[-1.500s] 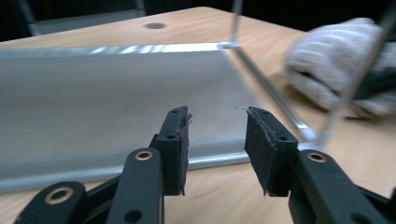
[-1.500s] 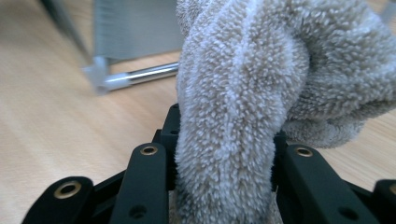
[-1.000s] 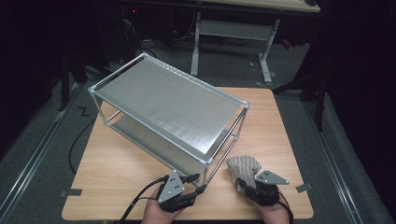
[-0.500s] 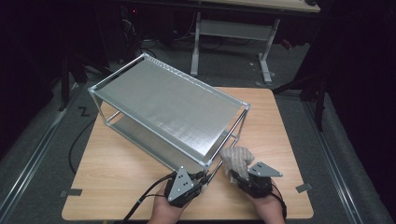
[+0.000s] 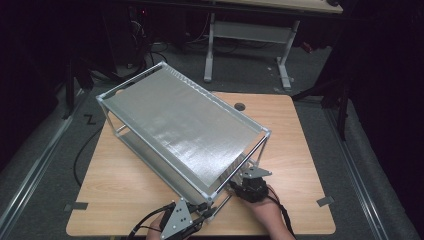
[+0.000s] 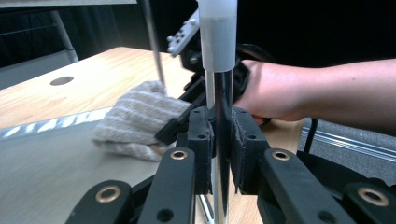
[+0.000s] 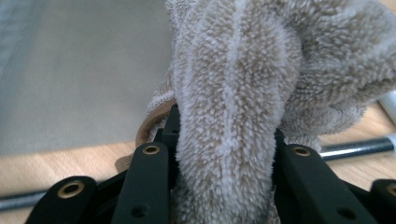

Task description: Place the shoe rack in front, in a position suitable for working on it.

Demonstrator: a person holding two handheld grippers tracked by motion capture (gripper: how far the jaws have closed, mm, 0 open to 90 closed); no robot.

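One towel, one rack, two grippers, both apparently gripping.

A wooden table stands on grey floor (dark room), white-legged desk behind.

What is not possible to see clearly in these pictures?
- High view: the cloth in the right tool is hidden under the rack's top shelf.
- High view: the left tool is partly cut off by the bottom edge.
- Right tool view: the cloth covers the tool's tips, and the lower shelf behind is blurred.
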